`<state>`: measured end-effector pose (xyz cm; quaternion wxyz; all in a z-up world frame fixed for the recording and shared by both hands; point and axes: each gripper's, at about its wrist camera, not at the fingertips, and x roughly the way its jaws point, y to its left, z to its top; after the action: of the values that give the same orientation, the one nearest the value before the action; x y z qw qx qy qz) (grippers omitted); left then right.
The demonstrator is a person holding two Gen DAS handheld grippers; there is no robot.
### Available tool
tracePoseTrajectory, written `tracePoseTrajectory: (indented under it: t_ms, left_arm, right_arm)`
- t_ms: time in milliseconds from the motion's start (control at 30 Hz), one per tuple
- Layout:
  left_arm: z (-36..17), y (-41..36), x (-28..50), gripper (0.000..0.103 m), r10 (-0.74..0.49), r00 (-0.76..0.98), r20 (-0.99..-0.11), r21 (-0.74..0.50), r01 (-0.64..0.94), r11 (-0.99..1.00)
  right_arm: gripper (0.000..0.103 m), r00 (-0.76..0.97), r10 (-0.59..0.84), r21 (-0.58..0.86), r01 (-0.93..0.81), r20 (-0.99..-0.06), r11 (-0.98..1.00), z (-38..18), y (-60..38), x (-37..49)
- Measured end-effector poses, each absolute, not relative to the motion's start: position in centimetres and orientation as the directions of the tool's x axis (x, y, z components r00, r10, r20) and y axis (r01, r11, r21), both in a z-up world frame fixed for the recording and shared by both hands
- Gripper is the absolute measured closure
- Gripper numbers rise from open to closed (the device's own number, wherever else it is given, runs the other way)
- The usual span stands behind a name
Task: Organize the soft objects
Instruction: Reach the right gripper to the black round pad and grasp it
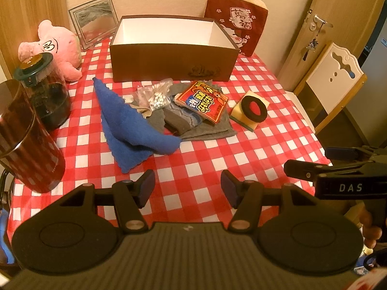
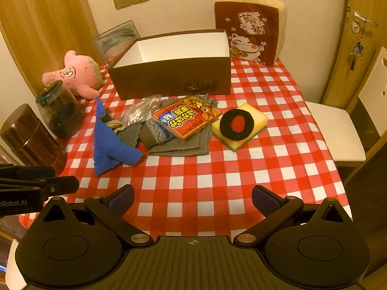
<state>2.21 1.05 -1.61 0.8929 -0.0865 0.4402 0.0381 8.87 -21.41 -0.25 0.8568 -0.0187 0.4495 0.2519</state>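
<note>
Two hand-held grippers hang side by side over the near edge of a table point(image 2: 217, 181) draped in a red-and-white checked cloth, both angled down toward the clutter ahead. The left hand-held gripper point(image 1: 188, 185) has its blue-padded jaws spread wide with nothing between them; the right hand-held gripper point(image 2: 193, 199) is likewise spread wide and empty. Fingers point(image 1: 370, 227) of the person's right hand show at the edge of the left wrist view.

At the back of the table stands an open brown cardboard box with a white interior point(image 2: 174, 77); what can be seen of its inside holds nothing. In front of it lies the heap of soft things: a crumpled blue fleece cloth point(image 2: 108, 142), a flat grey cloth point(image 2: 191, 145) with a grey patterned knit sock point(image 2: 154, 133) on it, a clear bag of cotton swabs point(image 2: 140, 113), and a red-and-orange printed packet point(image 2: 186, 118) resting on top. Just to the right, a black fabric ring point(image 2: 237, 123) lies on a yellow sponge point(image 2: 256, 118).

A pink plush toy point(image 2: 77, 75) sits at the left, near a dark glass jar with a green lid point(image 2: 60, 111) and a brown striped canister point(image 2: 31, 140). A maroon lucky-cat cushion point(image 2: 249, 31) leans behind the box.
</note>
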Motion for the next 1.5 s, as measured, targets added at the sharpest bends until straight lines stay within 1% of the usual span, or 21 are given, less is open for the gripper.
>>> tracePoseTrajectory:
  t_ms: [200, 367, 667, 900, 1033, 1100, 1167, 1300, 1500]
  left_arm:
    - [-1.6, 3.0, 2.7, 0.045, -0.005, 0.605, -0.796, -0.118, -0.147, 0.982]
    - [-2.1, 4.4, 3.2, 0.045, 0.024, 0.595, -0.803, -0.083, -0.152, 0.985]
    - [-3.7, 6.8, 4.0, 0.045, 0.011, 0.574, -0.819, -0.097, -0.156, 0.983]
    - [-4.4, 7.1, 5.0, 0.045, 0.013, 0.571, -0.821, -0.112, -0.183, 0.977]
    - [-4.3, 6.9, 6.0, 0.045, 0.029, 0.575, -0.818, -0.107, -0.201, 0.974]
    - [-4.2, 6.7, 6.7, 0.045, 0.044, 0.58, -0.814, -0.101, -0.215, 0.971]
    - [-4.2, 6.6, 7.7, 0.046, 0.058, 0.579, -0.813, -0.096, -0.232, 0.968]
    - [-4.4, 6.1, 9.9, 0.046, 0.069, 0.574, -0.816, -0.095, -0.25, 0.964]
    - [-5.1, 5.3, 13.0, 0.046, 0.089, 0.552, -0.829, -0.078, -0.272, 0.959]
  right_arm:
    - [0.0, 0.477, 0.413, 0.204, -0.43, -0.775, 0.879, -1.0, -20.5, 10.2]
    - [0.0, 0.491, 0.417, 0.218, -0.412, -0.765, 0.885, -1.3, -20.0, 10.2]
    - [0.0, 0.567, 0.406, 0.23, -0.357, -0.717, 0.905, -2.0, -20.3, 10.4]
    - [0.0, 0.603, 0.418, 0.188, -0.408, -0.679, 0.893, -2.0, -20.6, 11.6]
    - [0.0, 0.589, 0.442, 0.203, -0.429, -0.677, 0.88, -2.6, -21.0, 13.7]
    - [0.007, 0.581, 0.451, 0.211, -0.435, -0.678, 0.876, -3.0, -21.1, 15.1]
    - [0.012, 0.565, 0.468, 0.219, -0.452, -0.679, 0.865, -3.4, -21.2, 16.6]
    - [0.014, 0.558, 0.469, 0.195, -0.479, -0.685, 0.856, -4.2, -21.2, 19.4]
    - [0.015, 0.533, 0.47, 0.159, -0.527, -0.703, 0.835, -6.6, -20.7, 23.3]
